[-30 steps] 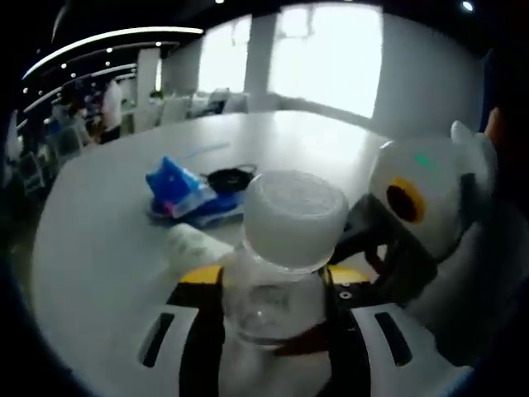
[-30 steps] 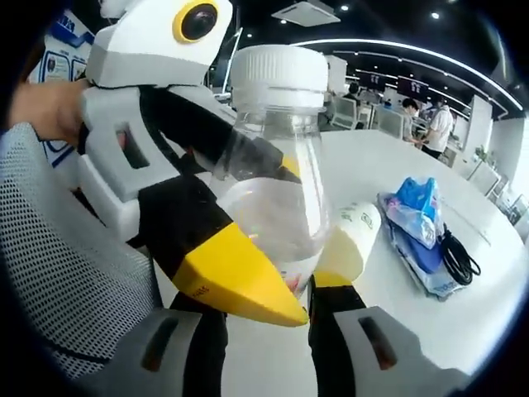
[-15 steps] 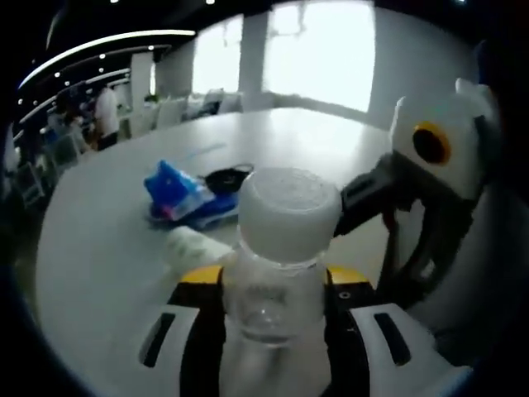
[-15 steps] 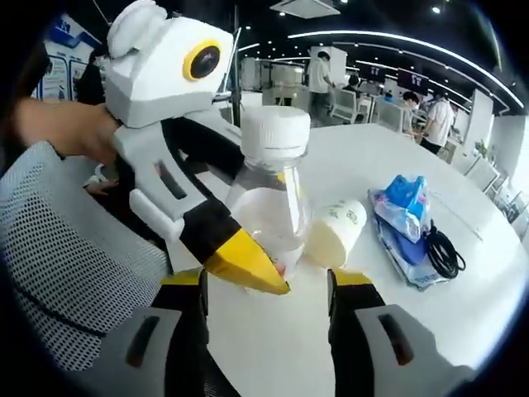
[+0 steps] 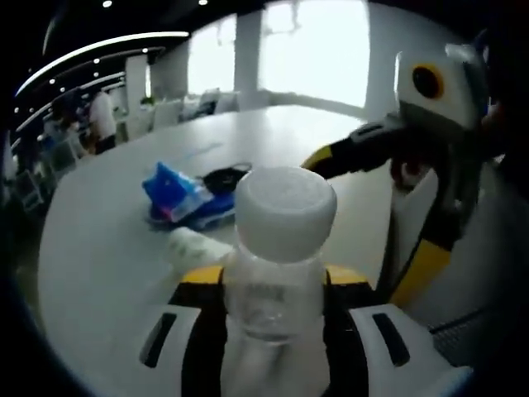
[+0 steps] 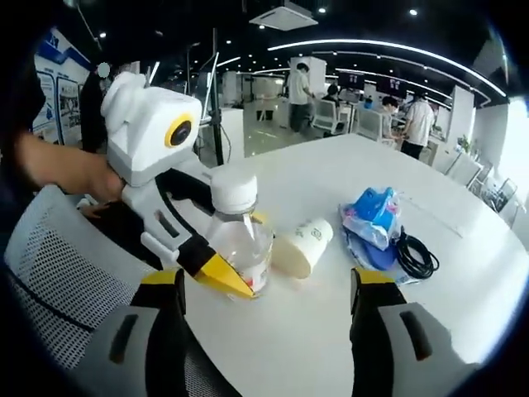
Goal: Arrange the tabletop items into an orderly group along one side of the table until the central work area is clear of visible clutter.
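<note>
At 9 o'clock in the right gripper view, noted a mesh chair back [image 6: 58,281] beside the table edge. Above it, at 10 o'clock, saw a hand [image 6: 62,169] behind the left gripper [image 6: 216,258], its yellow-tipped jaws pinching a clear bottle [image 6: 240,240] with a white cap, upright on the white table [image 6: 331,331] near the edge. Just right of the bottle, recorded a paper cup [image 6: 302,244] lying on its side, touching or nearly touching it; could not tell which. Farther toward 3 o'clock, logged a blue packet [image 6: 372,219] resting on a flat blue item, then a coiled black cable [image 6: 413,255] just beside them. Along the bottom, observed the right gripper [image 6: 269,285] with jaws spread wide, apart from the bottle and holding nothing. At 12 o'clock, noted people and desks in the background.

Toward 9 o'clock in the left gripper view, saw the blue packet [image 5: 178,192] and black cable [image 5: 227,175] on the table [image 5: 99,248], well beyond the bottle. Nearer, found the paper cup [image 5: 198,246] lying just left of the bottle. At centre, recorded the bottle [image 5: 277,265] gripped between the left gripper's [image 5: 273,285] own jaws. At 2 o'clock, noted the right gripper [image 5: 376,198] with jaws wide apart, clear of the bottle.
</note>
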Demonstrator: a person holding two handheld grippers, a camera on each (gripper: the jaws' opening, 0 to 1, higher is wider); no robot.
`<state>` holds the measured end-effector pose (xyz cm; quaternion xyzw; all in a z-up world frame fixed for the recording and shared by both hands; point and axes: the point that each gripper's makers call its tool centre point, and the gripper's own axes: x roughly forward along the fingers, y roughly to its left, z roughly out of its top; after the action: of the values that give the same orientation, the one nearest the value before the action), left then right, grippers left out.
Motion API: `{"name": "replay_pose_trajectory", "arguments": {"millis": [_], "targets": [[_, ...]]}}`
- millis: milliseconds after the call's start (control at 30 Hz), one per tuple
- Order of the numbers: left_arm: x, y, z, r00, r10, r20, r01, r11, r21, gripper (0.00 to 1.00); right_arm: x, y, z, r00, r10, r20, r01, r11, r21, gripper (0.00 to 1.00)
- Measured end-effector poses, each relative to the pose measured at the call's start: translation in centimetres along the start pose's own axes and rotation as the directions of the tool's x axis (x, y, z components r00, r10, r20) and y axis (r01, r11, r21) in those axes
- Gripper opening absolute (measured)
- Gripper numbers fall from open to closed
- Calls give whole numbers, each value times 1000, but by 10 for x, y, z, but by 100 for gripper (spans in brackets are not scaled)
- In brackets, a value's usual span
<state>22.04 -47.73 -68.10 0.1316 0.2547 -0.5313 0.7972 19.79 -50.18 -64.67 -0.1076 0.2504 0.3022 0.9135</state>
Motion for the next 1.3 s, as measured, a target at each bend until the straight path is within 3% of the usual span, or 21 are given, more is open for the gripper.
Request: {"name": "replay_pose_trajectory", "arguments": {"millis": [400,667,1000,1300], "targets": [[0,-1,-1,999,-28,-28,29,998,47,38,-48,-35,-15,994,-106,1,106,994,-35,100],[0,-1,-1,998,-45,-33,47,997,61,38,-79,-57,-23,986,-164,14,164,986,24,100],[-2,-3,-1,997,-72,-42,75,994,76,37,-100,-69,-34,982,-186,23,186,982,36,100],[-15,2,13,997,-80,-24,81,993,87,38,-120,-80,-54,975,-223,9,222,973,59,100]]}}
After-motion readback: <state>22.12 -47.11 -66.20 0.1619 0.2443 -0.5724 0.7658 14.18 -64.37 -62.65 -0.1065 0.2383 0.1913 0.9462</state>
